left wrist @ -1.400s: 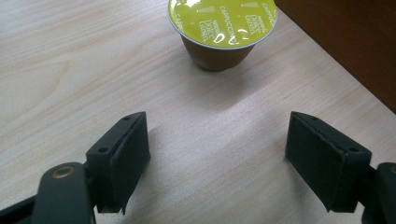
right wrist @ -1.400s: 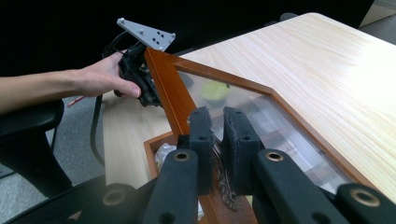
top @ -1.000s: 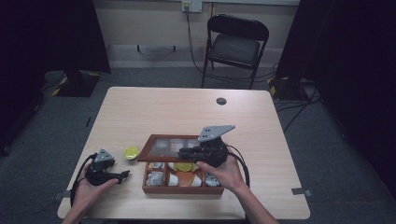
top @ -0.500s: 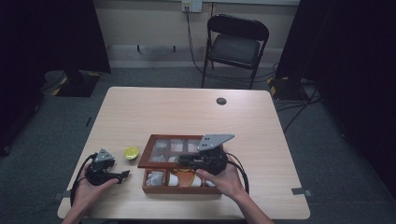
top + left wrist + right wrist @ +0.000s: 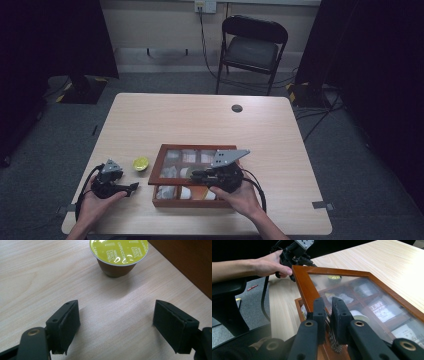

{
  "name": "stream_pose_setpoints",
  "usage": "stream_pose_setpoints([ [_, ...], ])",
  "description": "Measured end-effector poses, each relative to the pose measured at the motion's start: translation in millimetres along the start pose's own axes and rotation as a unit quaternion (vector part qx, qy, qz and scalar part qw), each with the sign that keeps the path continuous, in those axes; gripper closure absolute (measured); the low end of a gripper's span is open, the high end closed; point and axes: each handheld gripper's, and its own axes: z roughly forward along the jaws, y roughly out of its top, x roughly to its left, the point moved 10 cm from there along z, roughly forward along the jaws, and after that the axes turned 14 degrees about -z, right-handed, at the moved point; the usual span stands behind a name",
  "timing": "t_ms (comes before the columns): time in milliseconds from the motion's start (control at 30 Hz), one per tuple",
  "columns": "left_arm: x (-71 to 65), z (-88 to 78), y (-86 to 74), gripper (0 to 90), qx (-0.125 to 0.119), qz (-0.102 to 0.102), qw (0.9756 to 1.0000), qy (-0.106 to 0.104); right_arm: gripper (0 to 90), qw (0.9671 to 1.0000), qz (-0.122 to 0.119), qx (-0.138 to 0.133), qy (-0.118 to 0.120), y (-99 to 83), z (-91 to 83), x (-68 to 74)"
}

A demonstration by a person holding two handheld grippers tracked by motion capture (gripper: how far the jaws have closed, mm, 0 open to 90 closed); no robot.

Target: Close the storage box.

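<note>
A brown wooden box [image 5: 159, 165] with a glass-paned lid [image 5: 304, 287] lies on the table, with packets and capsules in its compartments. My right gripper [image 5: 328, 312] is shut on the small metal clasp at the lid's front edge and holds the lid slightly raised over the box; from above, the right gripper [image 5: 196, 175] is over the box's front half. A capsule with a yellow-green foil top [image 5: 118, 250] stands upright on the table left of the box. My left gripper [image 5: 120, 325] rests open a short way in front of it with nothing between its fingers; the high view has the left gripper [image 5: 131, 188] near the capsule [image 5: 140, 163].
The table's front edge is close behind both hands. A black folding chair [image 5: 252, 47] stands beyond the far edge, and a dark cable port [image 5: 237, 108] is set in the tabletop at the back. Cables trail from both grippers.
My right gripper has come down and toward the person with the lid, so the lid now stands lower over the box. The left gripper and the capsule have not moved.
</note>
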Motion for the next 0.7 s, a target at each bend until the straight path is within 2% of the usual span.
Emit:
stream_pose_setpoints([
  [467, -1.0, 0.3, -0.7, 20.8, -0.004, -0.001, 1.0, 0.003, 81.9, 0.9998, 0.004, 0.013, 0.012, -15.7, 7.3, 9.2],
  [700, -0.8, -0.6, -2.4, 20.5, -0.004, 0.006, 1.0, 0.006, 82.0, 0.9996, 0.008, 0.022, 0.017, -25.3, 12.0, 13.7],
])
